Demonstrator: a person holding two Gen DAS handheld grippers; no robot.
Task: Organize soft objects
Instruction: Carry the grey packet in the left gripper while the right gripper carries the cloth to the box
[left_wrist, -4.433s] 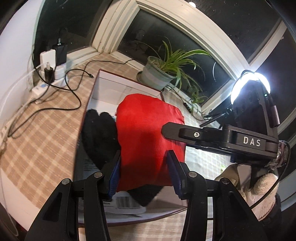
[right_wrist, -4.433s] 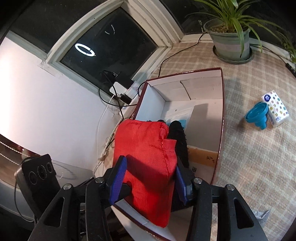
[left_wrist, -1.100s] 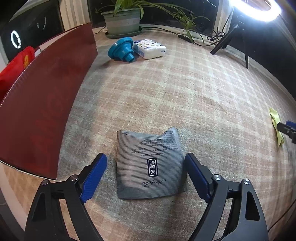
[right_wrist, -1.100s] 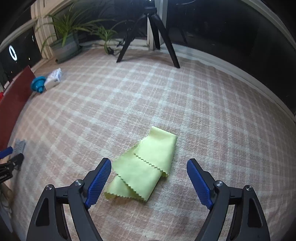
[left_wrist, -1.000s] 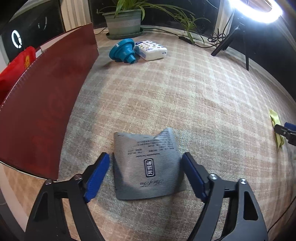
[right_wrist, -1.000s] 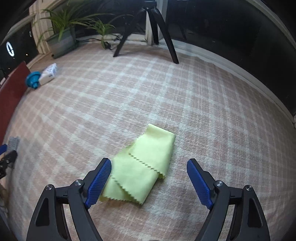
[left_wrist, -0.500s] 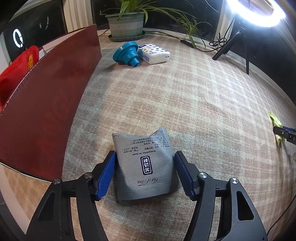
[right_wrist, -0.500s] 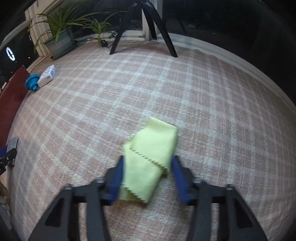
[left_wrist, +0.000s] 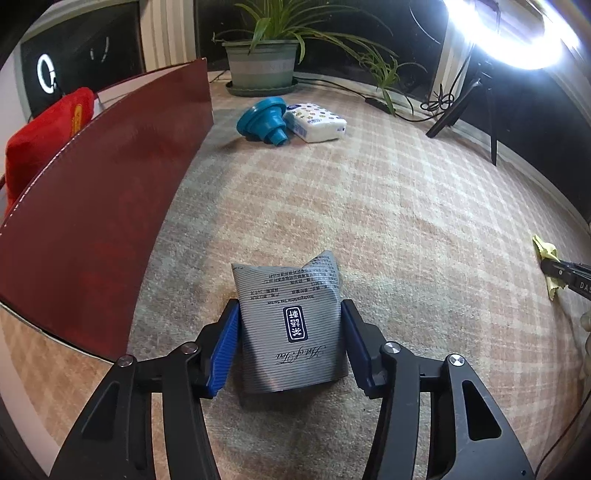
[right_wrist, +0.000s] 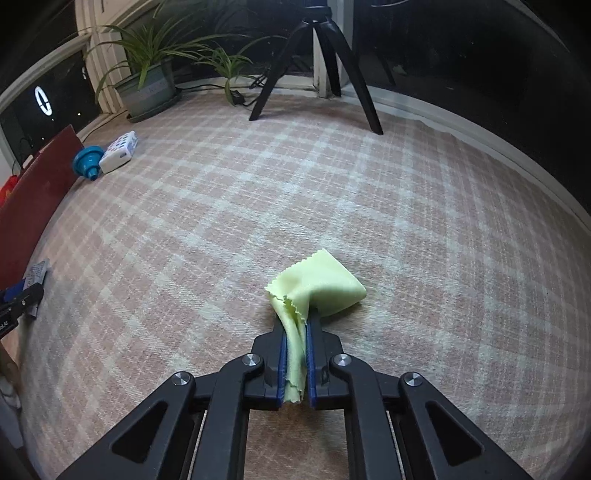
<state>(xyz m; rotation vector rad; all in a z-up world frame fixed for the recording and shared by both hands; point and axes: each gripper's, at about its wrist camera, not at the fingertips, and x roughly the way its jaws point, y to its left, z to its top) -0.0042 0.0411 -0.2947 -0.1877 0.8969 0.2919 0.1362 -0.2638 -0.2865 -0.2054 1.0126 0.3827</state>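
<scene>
With a red cloth (left_wrist: 40, 136) already sitting in the box (left_wrist: 92, 206), I am pinching the yellow cloth (right_wrist: 317, 288) in my right gripper (right_wrist: 295, 354) while my left gripper (left_wrist: 290, 332) is closing its jaws around the grey pouch (left_wrist: 291, 317), and the tissue pack (left_wrist: 317, 122) near the mat's (left_wrist: 406, 206) far edge is waiting.

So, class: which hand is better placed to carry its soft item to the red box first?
Probably the left: the red box stands right beside the grey pouch its closing jaws flank; the right gripper is farther away.
</scene>
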